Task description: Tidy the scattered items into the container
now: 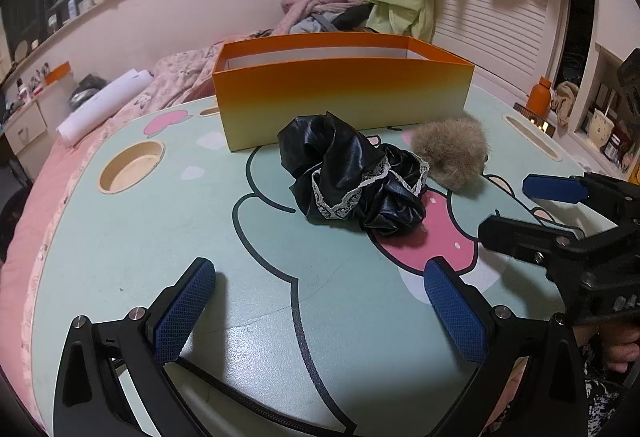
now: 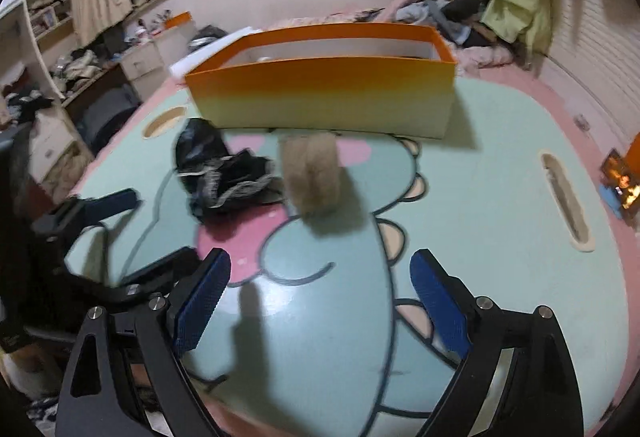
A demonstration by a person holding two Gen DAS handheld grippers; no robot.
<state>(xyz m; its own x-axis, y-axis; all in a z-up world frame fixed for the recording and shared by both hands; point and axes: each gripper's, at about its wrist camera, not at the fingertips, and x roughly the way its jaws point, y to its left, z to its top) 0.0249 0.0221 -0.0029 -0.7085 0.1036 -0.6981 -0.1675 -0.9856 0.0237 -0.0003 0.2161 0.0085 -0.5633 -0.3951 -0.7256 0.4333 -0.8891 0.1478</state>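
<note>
**Two things left to put away**

Left gripper (image 1: 320,301) is wide apart and holds nothing. From its camera, it hangs low over the bench (image 1: 120,237). Ahead lies a black scrunchie with lace (image 1: 354,179). A fluffy tan scrunchie (image 1: 450,149) sits just beside it, touching. Behind both stands the orange box (image 1: 344,97). The right gripper (image 1: 524,207) comes in from the side, near the fluffy one.

From the right camera, the right gripper (image 2: 320,297) is also wide apart and empty. The fluffy tan scrunchie (image 2: 314,177) is straight ahead, near the orange box (image 2: 320,97). The black scrunchie with lace (image 2: 224,173) is beside it. This picture is blurry.

Something pale may sit inside the box, but I cannot tell what. Both scrunchies are still out, so the job looks not yet finished.
</note>
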